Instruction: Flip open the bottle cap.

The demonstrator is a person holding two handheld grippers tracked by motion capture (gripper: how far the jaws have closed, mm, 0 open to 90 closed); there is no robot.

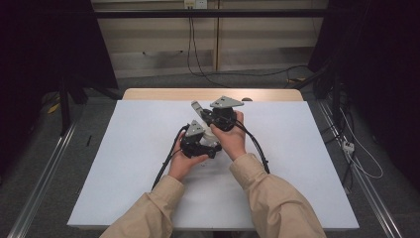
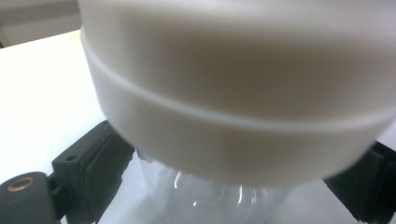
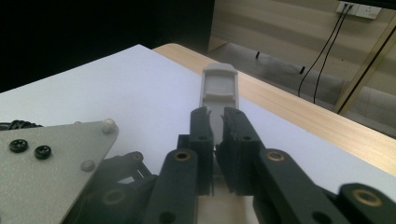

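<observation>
A clear container (image 2: pixel 210 196) with a wide white cap (image 2: pixel 233 98) stands very close between the jaws of my left gripper (image 2: pixel 243 186). The black pads (image 2: pixel 109 168) sit out at either side of the clear body with a small gap, so this gripper is open. In the high view the left gripper (image 1: pixel 210 140) is at mid-table, tight against the right gripper (image 1: pixel 202 115). My right gripper (image 3: pixel 219 114) is shut on a thin pale grey piece (image 3: pixel 219 86) that sticks out past its fingertips. That grey piece (image 1: pixel 196 106) points up and left in the high view.
A white sheet (image 1: pixel 138 163) covers most of the table, with a wooden edge (image 1: pixel 163 94) showing at the far side. Black cables (image 1: pixel 168 161) trail from the grippers toward the person. Metal rails and wires lie on the floor at both sides.
</observation>
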